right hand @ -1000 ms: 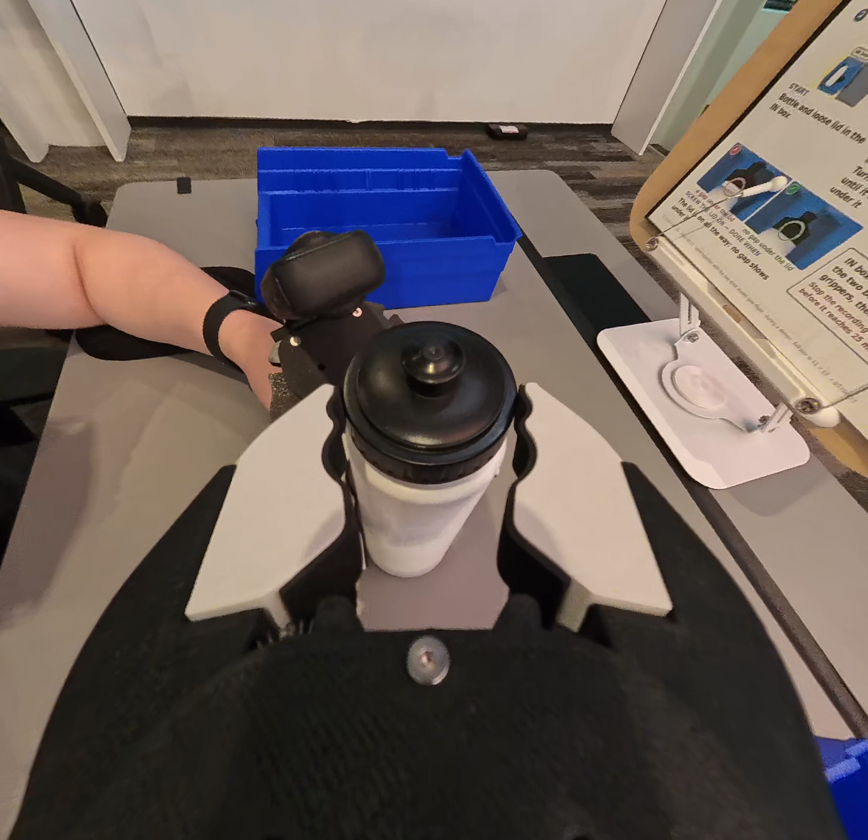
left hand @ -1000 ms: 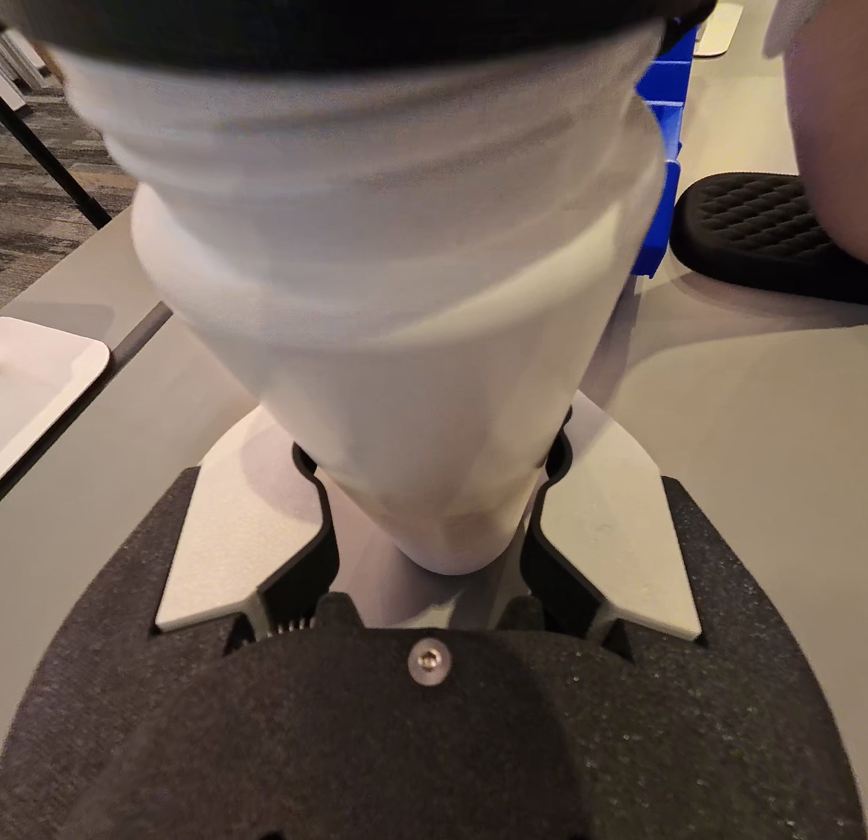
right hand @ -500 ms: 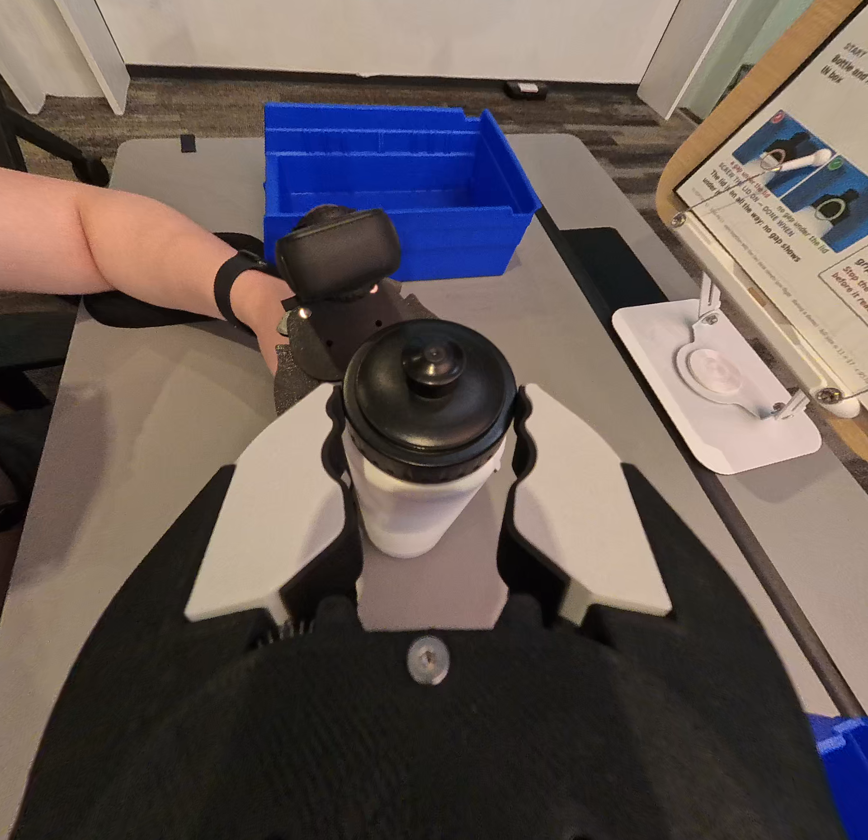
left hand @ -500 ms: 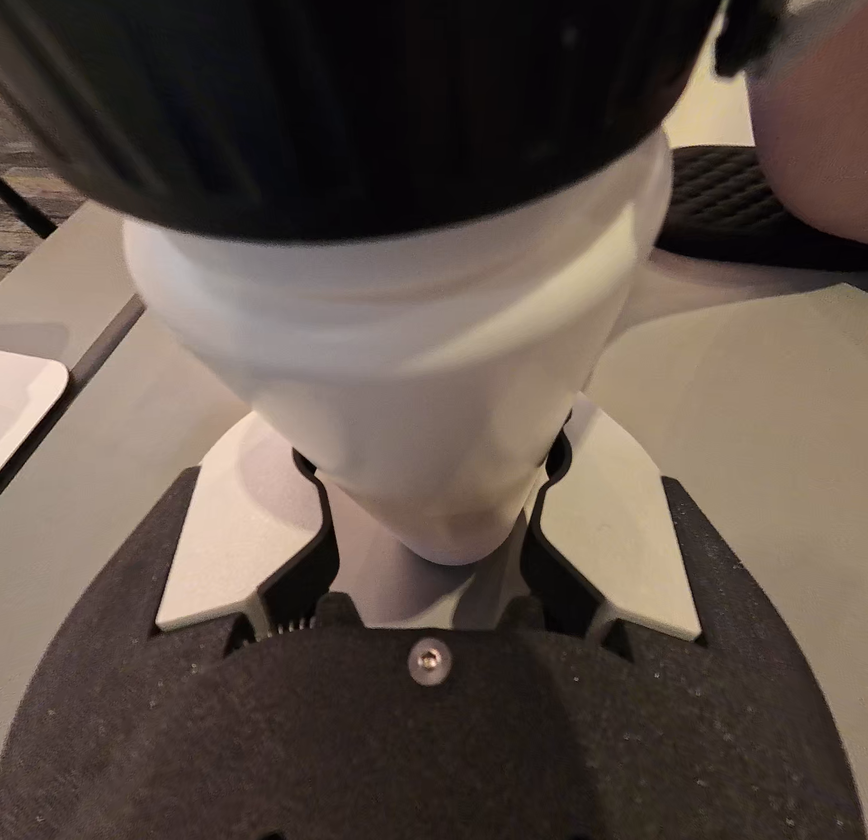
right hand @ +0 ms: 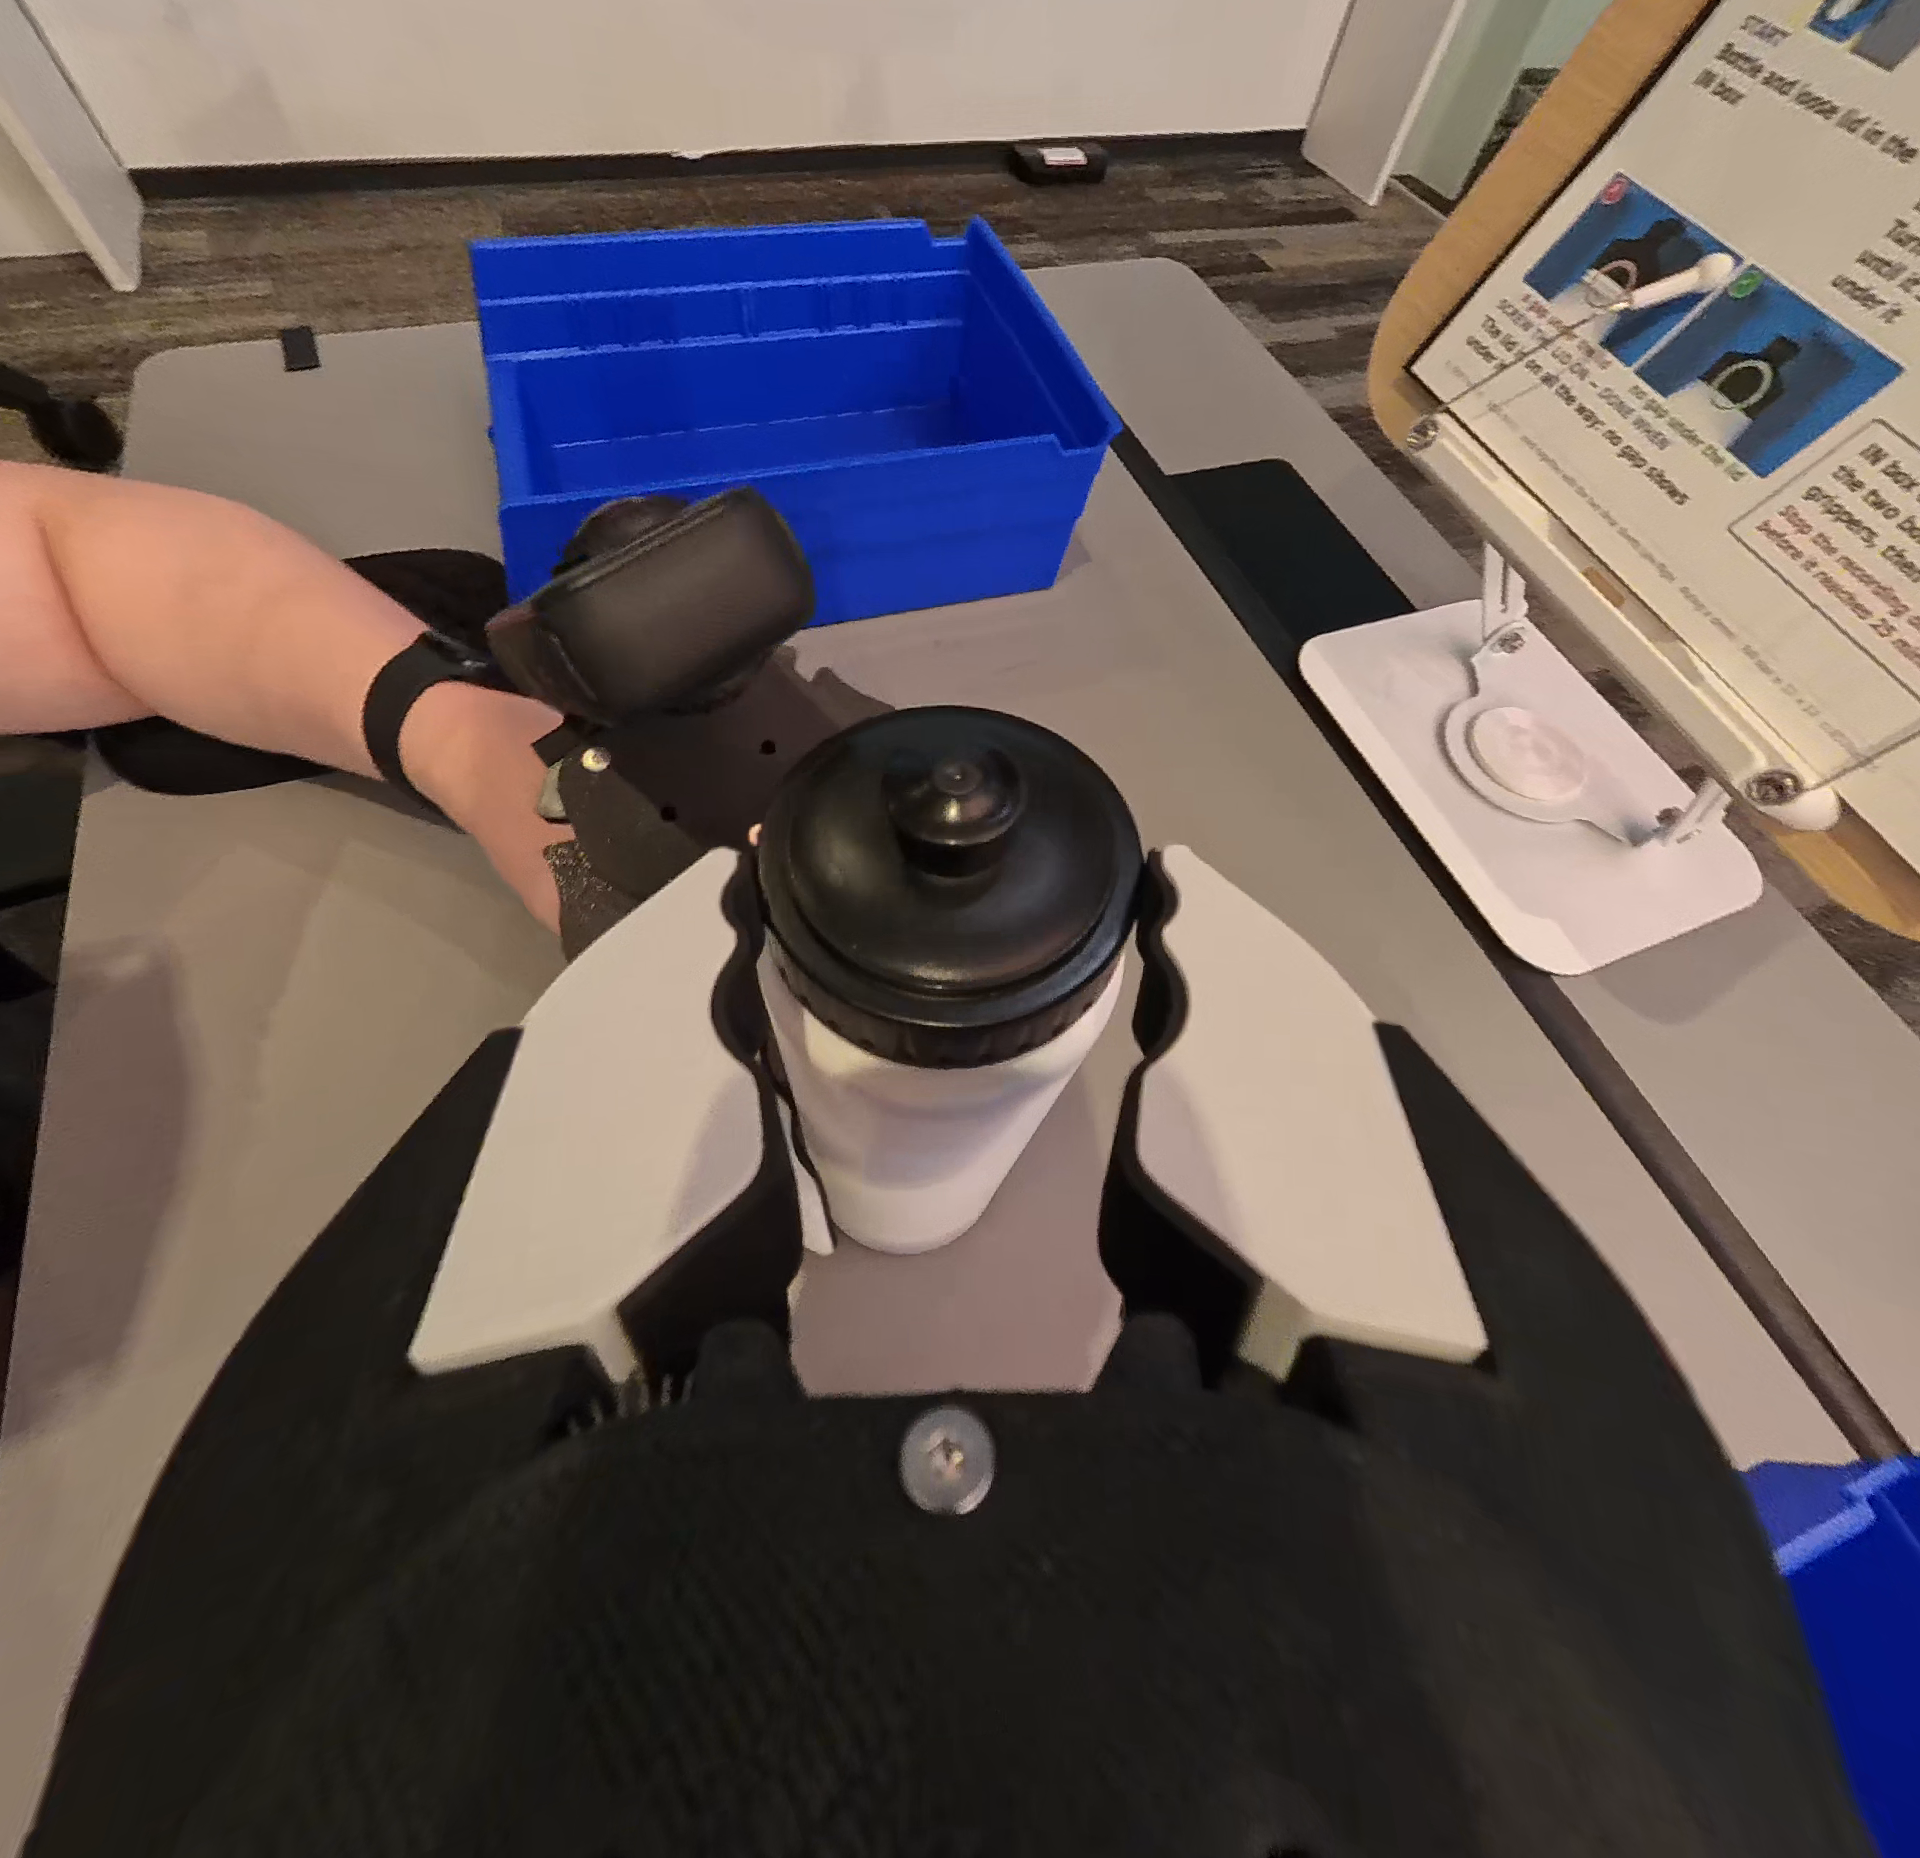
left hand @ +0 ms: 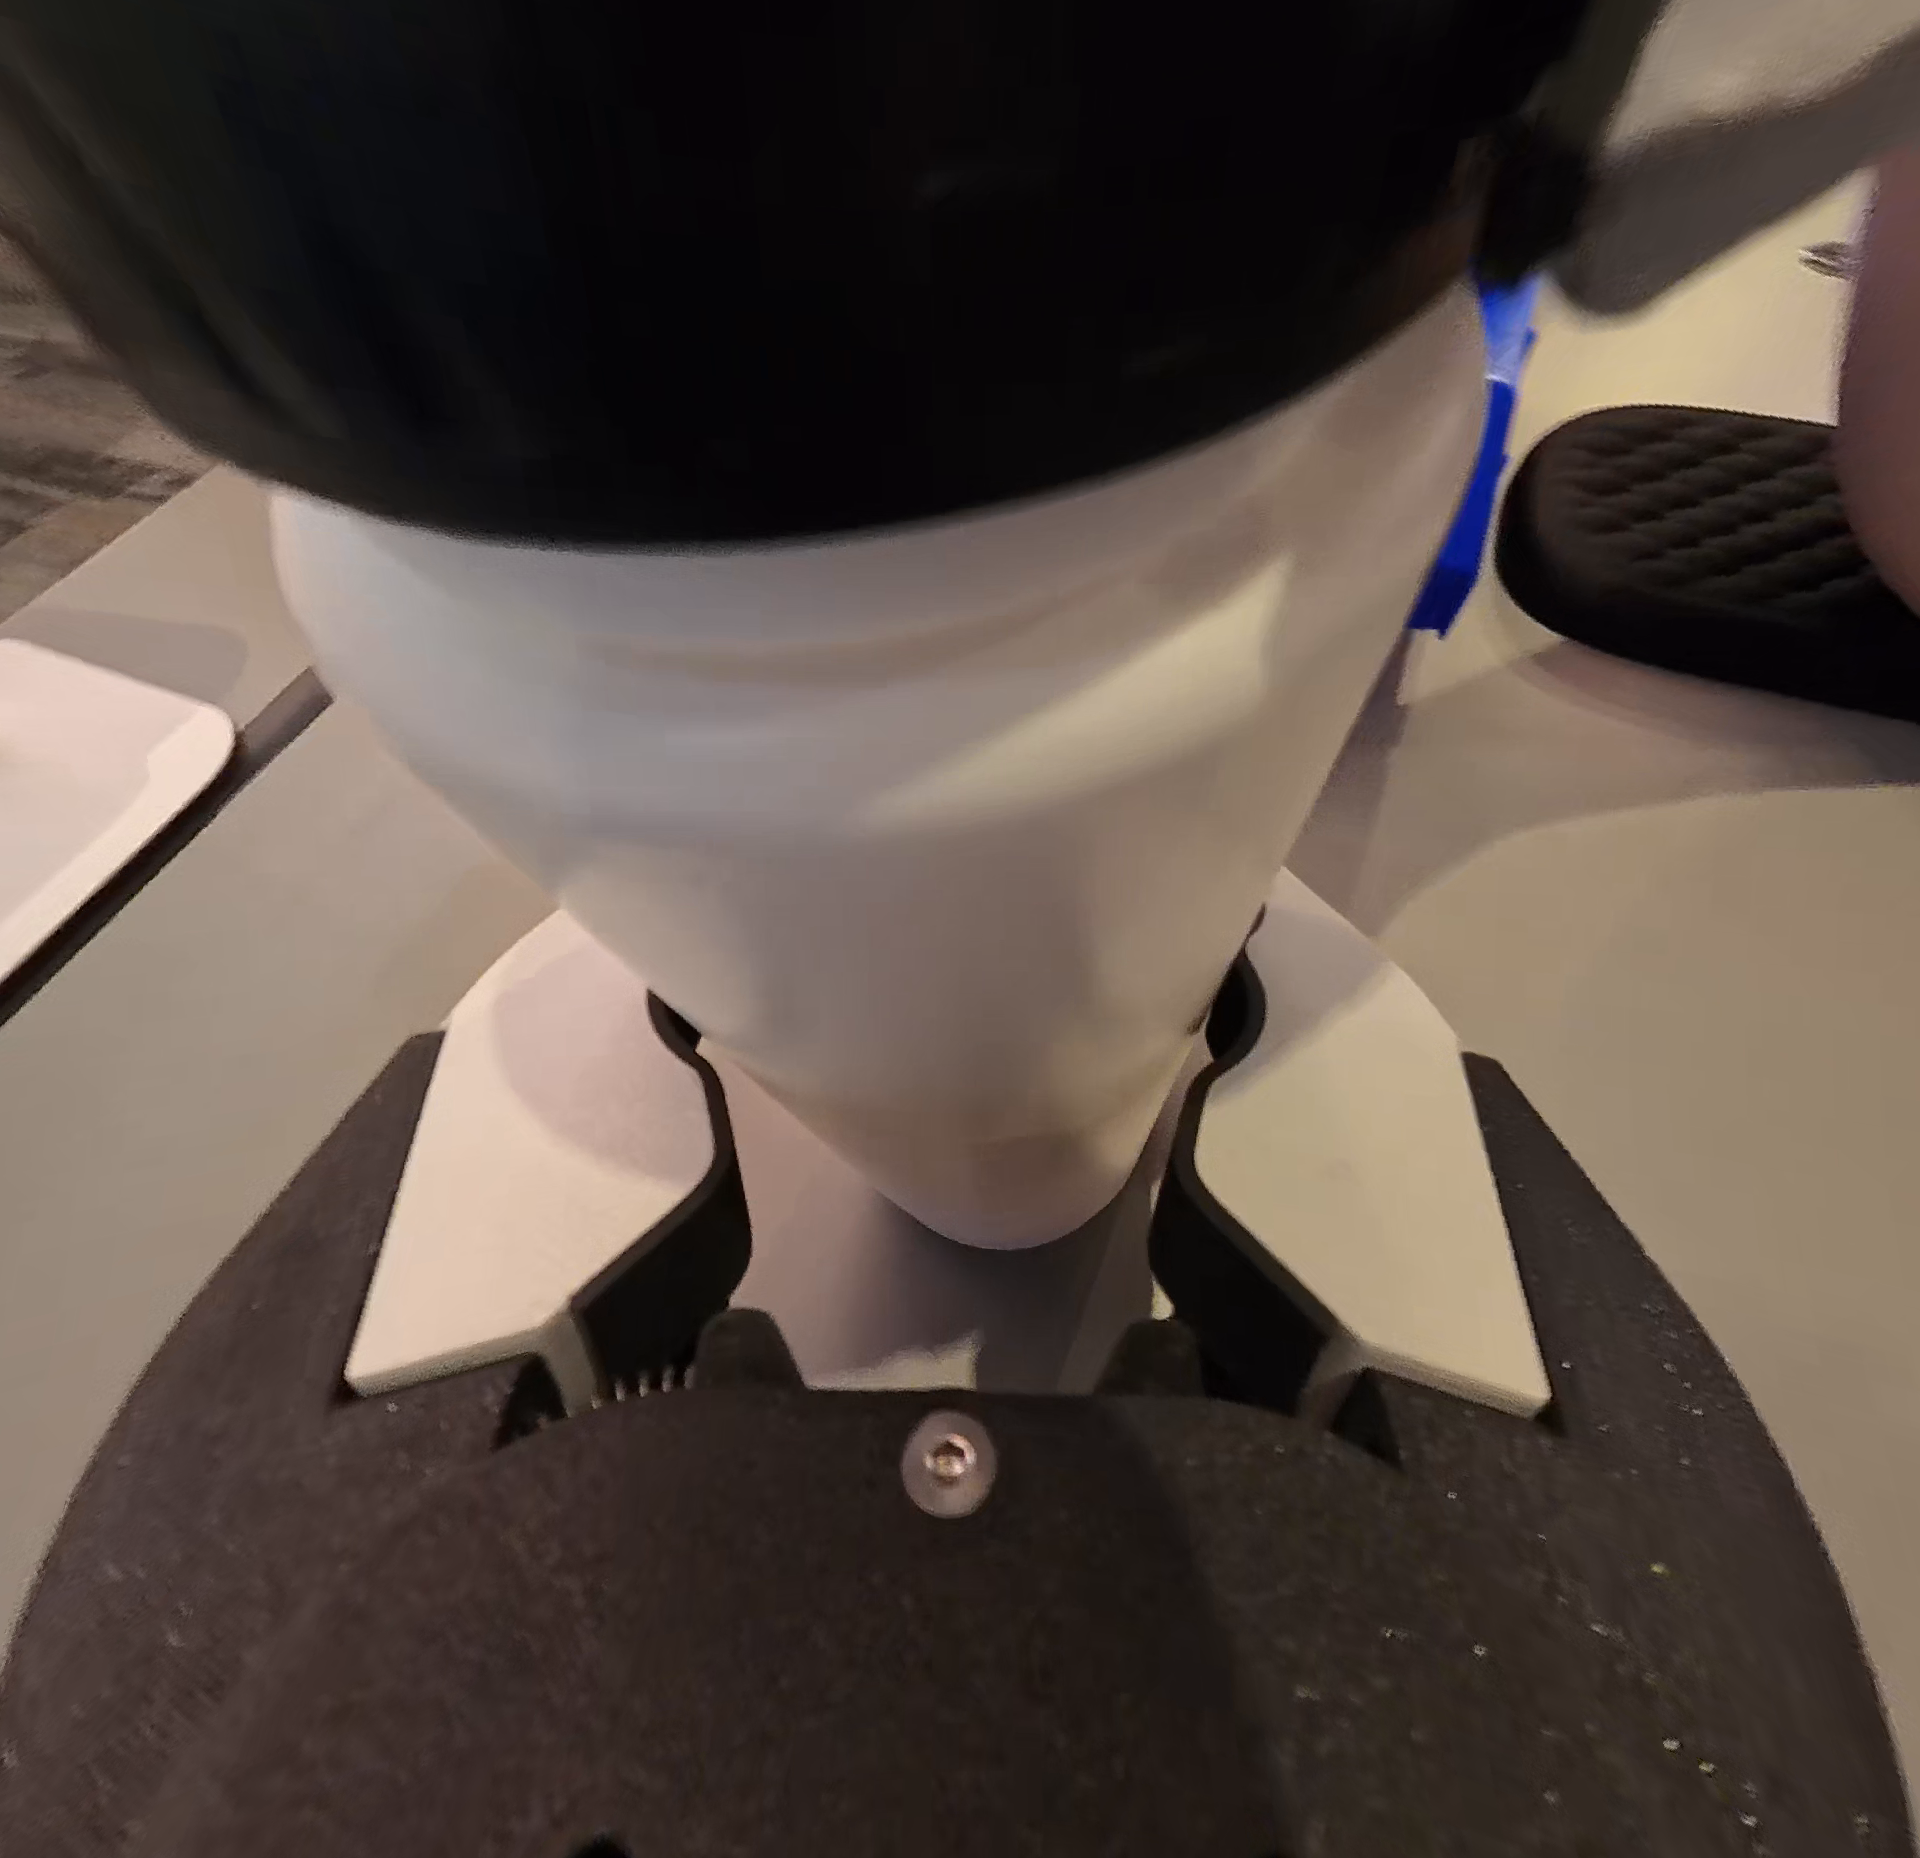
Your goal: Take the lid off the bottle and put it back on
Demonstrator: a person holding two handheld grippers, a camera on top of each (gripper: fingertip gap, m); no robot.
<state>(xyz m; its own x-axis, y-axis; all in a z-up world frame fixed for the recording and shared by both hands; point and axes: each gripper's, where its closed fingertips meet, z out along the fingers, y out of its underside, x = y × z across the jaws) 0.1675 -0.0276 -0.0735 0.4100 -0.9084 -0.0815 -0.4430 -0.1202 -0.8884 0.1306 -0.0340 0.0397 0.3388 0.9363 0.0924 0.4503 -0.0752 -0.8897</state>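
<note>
A white bottle [left hand: 883,769] with a black lid [left hand: 727,198] stands upright over the grey table. My left gripper [left hand: 956,987] is shut on the bottle's lower body, one finger on each side. In the right wrist view the bottle [right hand: 904,1133] shows from above, with the lid [right hand: 997,925] sitting on its neck. My right gripper [right hand: 945,873] is shut on the lid's rim, jaws pressed against both sides. One of its fingers [left hand: 1714,125] shows blurred at the top right of the left wrist view. The left gripper's black body [right hand: 665,748] sits behind the bottle.
An open blue bin [right hand: 935,530] stands behind the bottle on the grey table [right hand: 260,977]. A white stand base [right hand: 1527,800] holding an instruction board [right hand: 1714,354] is at the right. A person's forearm [right hand: 208,603] and a black armrest [left hand: 1714,551] lie to the left.
The lid has come down over the bottle's threaded neck, which showed white below it a second ago. The right gripper has turned with the lid. The left gripper still holds the body.
</note>
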